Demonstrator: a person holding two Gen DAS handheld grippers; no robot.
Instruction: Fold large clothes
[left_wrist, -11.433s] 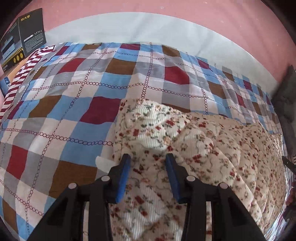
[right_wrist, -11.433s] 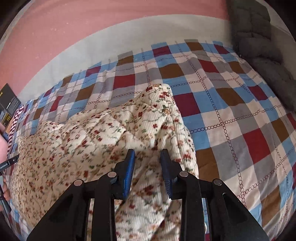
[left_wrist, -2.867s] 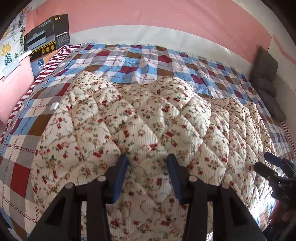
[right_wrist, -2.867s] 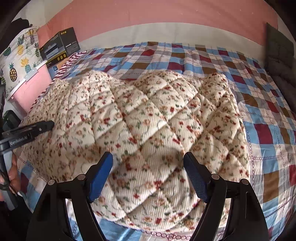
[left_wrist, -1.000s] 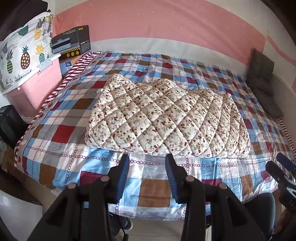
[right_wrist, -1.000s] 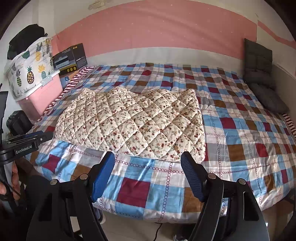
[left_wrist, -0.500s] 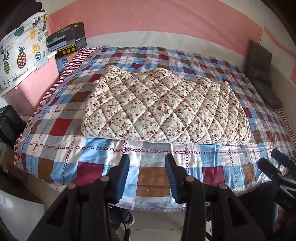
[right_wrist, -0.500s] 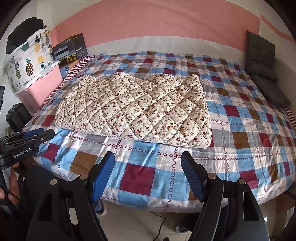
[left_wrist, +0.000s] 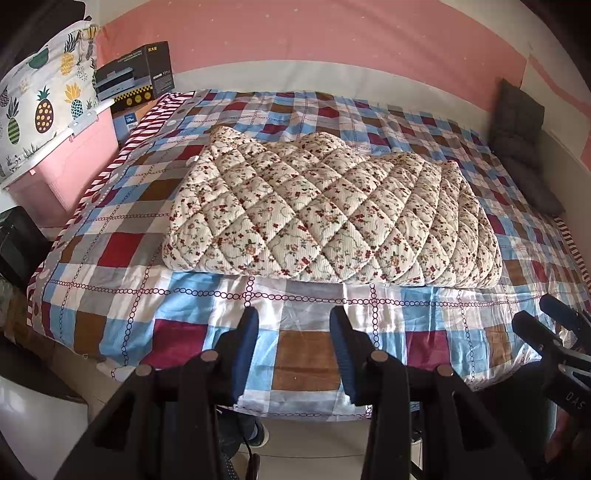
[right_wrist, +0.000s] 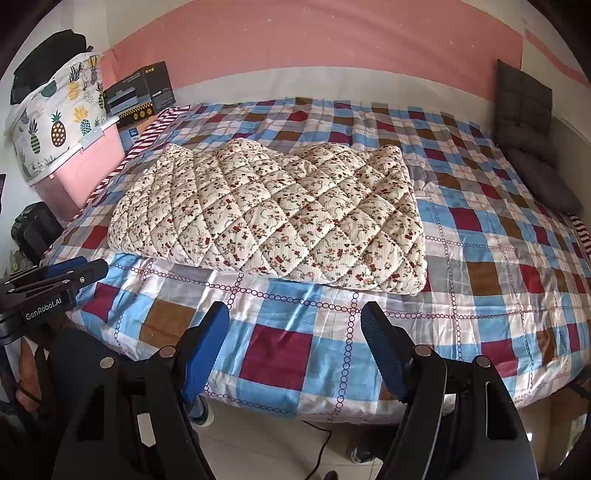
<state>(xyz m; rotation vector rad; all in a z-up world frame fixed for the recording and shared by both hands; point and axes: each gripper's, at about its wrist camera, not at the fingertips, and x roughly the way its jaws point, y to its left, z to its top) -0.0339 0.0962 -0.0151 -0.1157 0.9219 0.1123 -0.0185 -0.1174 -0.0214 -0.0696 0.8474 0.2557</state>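
Floral quilted garment (left_wrist: 332, 218) lies folded mid-bed (left_wrist: 306, 354). My left tongs (left_wrist: 293, 334) and right tongs (right_wrist: 295, 332) hang released, empty, short of it. Reckon it's soft, bulky, springy: grab thick corner edges.

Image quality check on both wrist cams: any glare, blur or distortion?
Left wrist: sharp, no motion blur; strong fisheye bend with dark corners; sheen on the bedspread at the near edge, below the folded quilt. Right wrist: same barrel distortion and vignette; glare patches on the bedspread; quilt evenly lit.
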